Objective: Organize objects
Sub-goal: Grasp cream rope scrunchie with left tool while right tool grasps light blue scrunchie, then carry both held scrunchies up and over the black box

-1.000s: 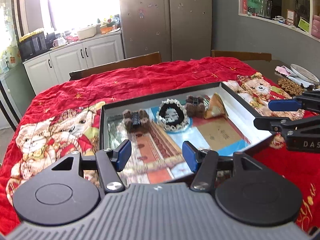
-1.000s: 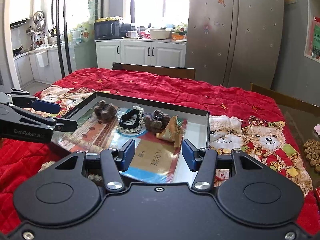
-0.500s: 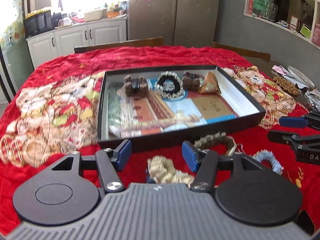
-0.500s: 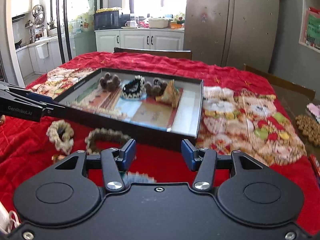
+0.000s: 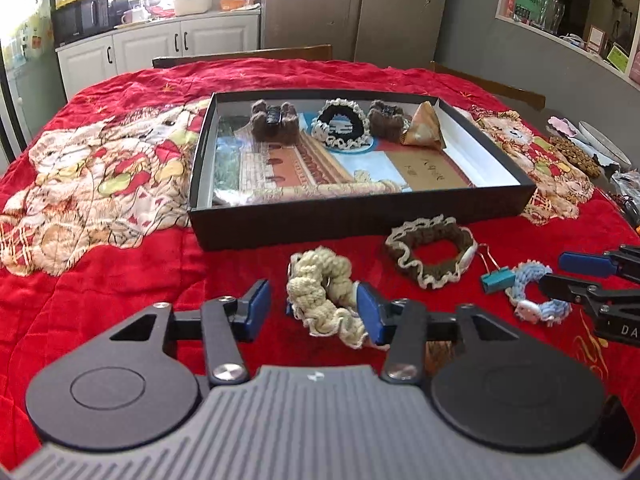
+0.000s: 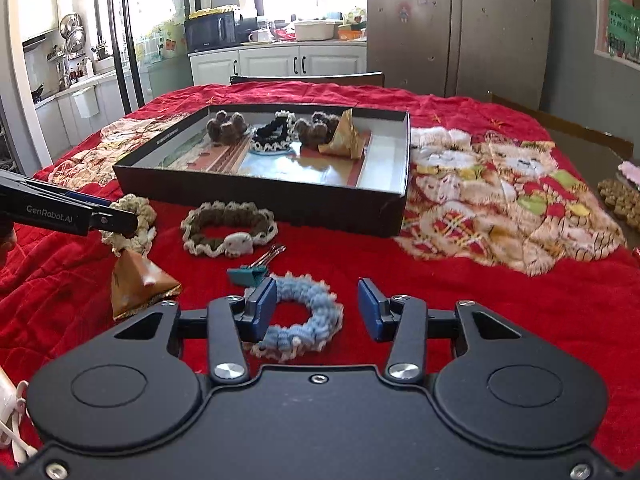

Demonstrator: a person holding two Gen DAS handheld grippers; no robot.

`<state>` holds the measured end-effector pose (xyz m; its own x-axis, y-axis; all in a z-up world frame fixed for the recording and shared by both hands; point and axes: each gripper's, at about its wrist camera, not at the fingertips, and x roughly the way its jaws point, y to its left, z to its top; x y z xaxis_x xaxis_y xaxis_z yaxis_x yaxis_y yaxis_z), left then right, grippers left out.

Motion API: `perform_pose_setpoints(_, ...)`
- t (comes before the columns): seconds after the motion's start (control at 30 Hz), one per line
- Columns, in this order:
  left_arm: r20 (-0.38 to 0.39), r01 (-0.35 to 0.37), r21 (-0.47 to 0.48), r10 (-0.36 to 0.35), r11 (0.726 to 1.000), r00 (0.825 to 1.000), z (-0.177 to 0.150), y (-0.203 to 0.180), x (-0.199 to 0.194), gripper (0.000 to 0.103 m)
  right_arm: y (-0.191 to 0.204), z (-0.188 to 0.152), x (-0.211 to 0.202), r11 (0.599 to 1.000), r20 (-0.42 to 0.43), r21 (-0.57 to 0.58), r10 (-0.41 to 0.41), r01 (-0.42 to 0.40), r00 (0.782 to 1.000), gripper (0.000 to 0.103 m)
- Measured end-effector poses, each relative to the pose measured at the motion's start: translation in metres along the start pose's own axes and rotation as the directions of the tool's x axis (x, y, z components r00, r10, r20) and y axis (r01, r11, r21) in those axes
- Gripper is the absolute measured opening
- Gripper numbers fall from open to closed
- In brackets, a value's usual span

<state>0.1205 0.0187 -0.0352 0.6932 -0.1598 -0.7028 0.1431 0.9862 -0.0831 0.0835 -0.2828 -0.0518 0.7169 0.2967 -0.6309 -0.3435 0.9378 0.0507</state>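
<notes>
While both grippers, left (image 5: 313, 310) and right (image 6: 317, 309), stand released before the shallow black cardboard box (image 5: 360, 216), each crocheted scrunchie, cream (image 5: 324, 300) and blue (image 6: 300, 320), should be centred between the pads before closure.

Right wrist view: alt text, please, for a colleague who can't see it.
The open right gripper hovers over a light blue crocheted scrunchie on a red blanket, in front of a black box holding other scrunchies. The left gripper enters from the left.
</notes>
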Motion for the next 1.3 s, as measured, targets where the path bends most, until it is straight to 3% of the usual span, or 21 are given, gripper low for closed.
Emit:
perform_pose_setpoints(0.17,-0.024,0.009,-0.004,-0.009,1.0,1.0,-0.008,0.004,0.001,0.041,0.0,-0.006,0.001,1.0,-0.011,0.01,0.013,-0.013,1.0,0.036)
perform_pose_setpoints(0.43,-0.024,0.017,-0.007,-0.017,1.0,1.0,-0.012,0.005,0.002,0.027,-0.001,-0.008,0.007,1.0,-0.022,0.019,0.006,-0.006,1.0,0.021)
perform_pose_setpoints(0.6,-0.015,0.014,0.002,-0.014,1.0,1.0,-0.014,0.004,0.0,0.018,-0.002,-0.01,0.011,1.0,-0.027,0.022,-0.003,0.004,1.0,0.019)
perform_pose_setpoints(0.97,0.01,0.025,0.01,-0.025,1.0,1.0,-0.013,0.006,-0.009,0.015,0.007,-0.009,0.016,0.999,-0.024,-0.026,-0.043,0.043,0.999,0.019)
perform_pose_setpoints(1.3,0.049,0.038,0.017,-0.038,0.999,0.998,-0.009,0.005,-0.025,0.015,0.014,-0.009,0.014,0.995,-0.017,-0.081,-0.064,0.062,0.998,0.01)
